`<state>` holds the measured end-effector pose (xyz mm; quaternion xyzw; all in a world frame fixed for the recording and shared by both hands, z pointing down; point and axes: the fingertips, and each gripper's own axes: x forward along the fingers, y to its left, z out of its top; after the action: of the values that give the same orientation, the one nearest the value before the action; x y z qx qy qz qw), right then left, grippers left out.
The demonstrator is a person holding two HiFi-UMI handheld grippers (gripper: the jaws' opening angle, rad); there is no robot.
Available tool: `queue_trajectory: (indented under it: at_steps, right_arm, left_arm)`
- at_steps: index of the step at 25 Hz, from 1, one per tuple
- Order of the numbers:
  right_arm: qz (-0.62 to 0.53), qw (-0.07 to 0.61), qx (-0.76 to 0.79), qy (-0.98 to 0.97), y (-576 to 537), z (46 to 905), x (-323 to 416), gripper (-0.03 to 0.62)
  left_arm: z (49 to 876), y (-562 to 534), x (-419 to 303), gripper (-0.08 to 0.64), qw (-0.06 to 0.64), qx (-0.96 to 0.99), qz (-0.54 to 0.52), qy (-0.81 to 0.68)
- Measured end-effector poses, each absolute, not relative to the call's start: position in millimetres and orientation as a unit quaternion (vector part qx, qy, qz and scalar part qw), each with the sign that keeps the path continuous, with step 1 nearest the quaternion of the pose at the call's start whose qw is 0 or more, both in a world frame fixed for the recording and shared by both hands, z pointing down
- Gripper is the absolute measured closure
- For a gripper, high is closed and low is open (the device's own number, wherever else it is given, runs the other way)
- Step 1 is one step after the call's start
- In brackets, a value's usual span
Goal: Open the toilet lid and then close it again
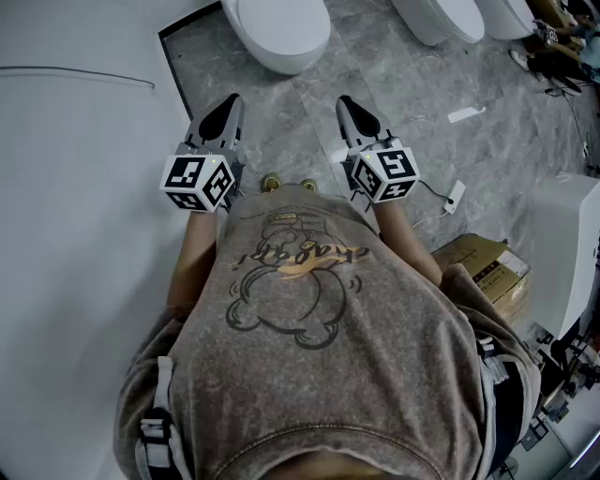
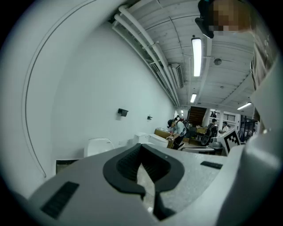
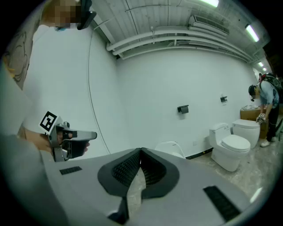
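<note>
Grey marble floor point(image 1: 309, 122) and a white wall point(image 1: 75, 187) bound the work area. Left hand-held gripper point(image 1: 228, 103) and right hand-held gripper point(image 1: 348, 105) sit side by side in front of the chest. Each has its jaws pressed together with nothing between them. The nearest toilet point(image 1: 281, 64) lies at the upper centre of the head view, well apart from both tips. Its lid point(image 1: 281, 23) appears to be down. Further toilets point(image 1: 441, 19) stand at the upper right.

Recommended procedure:
1. Step closer.
2. Lower one closed tip to the lid's front edge and hook under it.
3. Raise the lid in a slow arc about the rear hinge.
4. Keep the other hand-held gripper clear.
5. Support the lid on both strokes so it cannot drop.
</note>
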<state>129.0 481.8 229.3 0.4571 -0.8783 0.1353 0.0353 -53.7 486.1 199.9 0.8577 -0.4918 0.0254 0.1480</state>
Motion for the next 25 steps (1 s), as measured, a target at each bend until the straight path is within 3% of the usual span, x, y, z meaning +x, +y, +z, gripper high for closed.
queue_trajectory:
  at_steps: [15,25]
  right_arm:
    - [0.172,0.046,0.441,-0.879,458,270,134,0.565]
    - [0.173,0.056,0.447,-0.876,311,303,108,0.565]
  left_arm:
    - [231,448,-56,0.551,0.169,0.839,0.030,-0.516]
    - [285,296,-68,0.551,0.186,0.851,0.057,-0.489]
